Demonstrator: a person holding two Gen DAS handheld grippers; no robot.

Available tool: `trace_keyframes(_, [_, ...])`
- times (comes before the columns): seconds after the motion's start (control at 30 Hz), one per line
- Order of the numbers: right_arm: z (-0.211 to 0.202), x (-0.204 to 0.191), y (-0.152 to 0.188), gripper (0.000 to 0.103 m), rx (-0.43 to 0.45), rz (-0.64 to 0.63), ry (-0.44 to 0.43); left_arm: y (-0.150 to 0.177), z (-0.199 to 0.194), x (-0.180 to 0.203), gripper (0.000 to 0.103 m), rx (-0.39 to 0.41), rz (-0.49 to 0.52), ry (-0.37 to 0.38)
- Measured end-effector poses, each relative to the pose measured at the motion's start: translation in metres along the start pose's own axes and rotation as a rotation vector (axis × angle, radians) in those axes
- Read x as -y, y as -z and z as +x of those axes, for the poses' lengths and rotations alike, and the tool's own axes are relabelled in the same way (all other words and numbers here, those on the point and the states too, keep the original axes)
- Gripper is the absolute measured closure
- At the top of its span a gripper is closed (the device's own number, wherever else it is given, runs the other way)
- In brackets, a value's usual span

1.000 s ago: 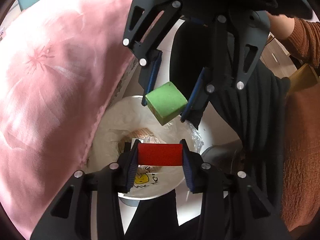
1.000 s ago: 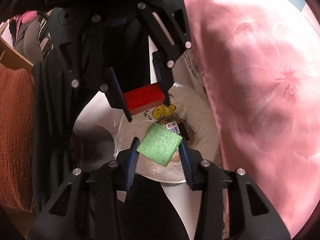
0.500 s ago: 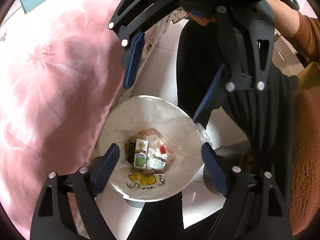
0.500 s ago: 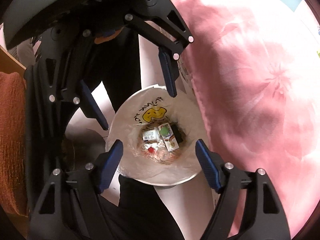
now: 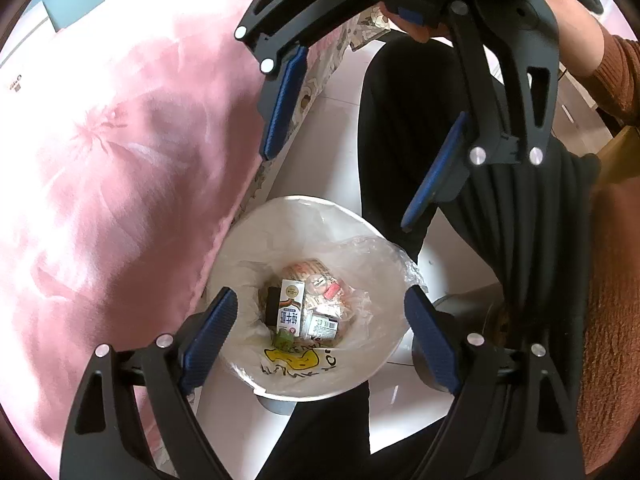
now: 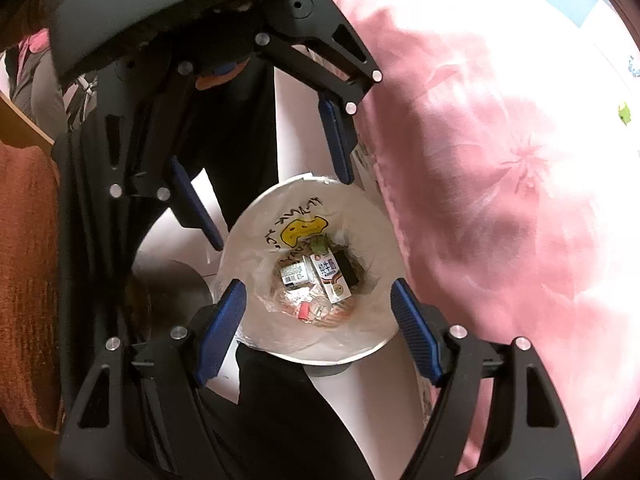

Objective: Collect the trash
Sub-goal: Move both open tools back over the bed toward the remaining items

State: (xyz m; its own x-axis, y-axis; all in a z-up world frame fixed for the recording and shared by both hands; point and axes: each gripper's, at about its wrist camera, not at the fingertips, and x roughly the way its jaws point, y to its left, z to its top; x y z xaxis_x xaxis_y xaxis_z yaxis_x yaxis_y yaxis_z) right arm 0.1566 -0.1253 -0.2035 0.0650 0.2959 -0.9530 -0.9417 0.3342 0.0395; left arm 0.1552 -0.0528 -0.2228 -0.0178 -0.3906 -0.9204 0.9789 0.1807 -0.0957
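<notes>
Your left gripper (image 5: 316, 334) is wide open with nothing between its blue pads (image 5: 208, 336), pointing steeply down over the trash bin (image 5: 256, 236). Your right gripper (image 6: 318, 314) is spread open too, also empty, hanging over the same bin from the opposite side. In each view you can see the other gripper's 2 fingers up top, so both tools sit close together above the rim.

Down in the bin there's a clear plastic liner (image 5: 376, 268) with a yellow smiley print (image 5: 298, 360) on it. At the bottom lies the trash: a small milk carton (image 5: 289, 307), a black box (image 5: 273, 305) tucked right beside it, a little white labelled container (image 5: 324, 323), some crumpled wrappers (image 5: 312, 270) and a bit of green (image 5: 283, 340) near the carton's end.

The bin stands on a pale floor (image 5: 320, 136), right up against a pink blanket (image 5: 120, 168). Your dark trouser leg (image 5: 400, 120) is just behind it, and an orange-brown sleeve (image 5: 620, 76) shows at the edge.
</notes>
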Motion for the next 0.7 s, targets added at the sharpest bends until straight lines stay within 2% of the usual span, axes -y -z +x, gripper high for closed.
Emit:
trace_keyframes(0.17, [-0.013,0.0,0.001,0.029,0.025,0.007,0.034,-0.004,-0.01,0.001,0.016,-0.001,0.012,-0.019])
trace_keyframes(0.37, [-0.04,0.011,0.004,0.029,0.075,0.041,0.093,-0.015,-0.038,-0.005,0.016,0.035,0.013,-0.05])
trace_keyframes(0.47, [-0.058,0.022,0.005,0.029,0.099,0.063,0.127,-0.024,-0.055,-0.016,0.016,0.059,-0.01,-0.056])
trace_keyframes(0.63, [-0.093,0.046,0.002,0.029,0.14,0.075,0.179,-0.043,-0.092,-0.046,0.016,0.122,-0.052,-0.12])
trace_keyframes(0.7, [-0.106,0.056,0.0,0.025,0.15,0.064,0.209,-0.051,-0.109,-0.06,0.016,0.147,-0.06,-0.149])
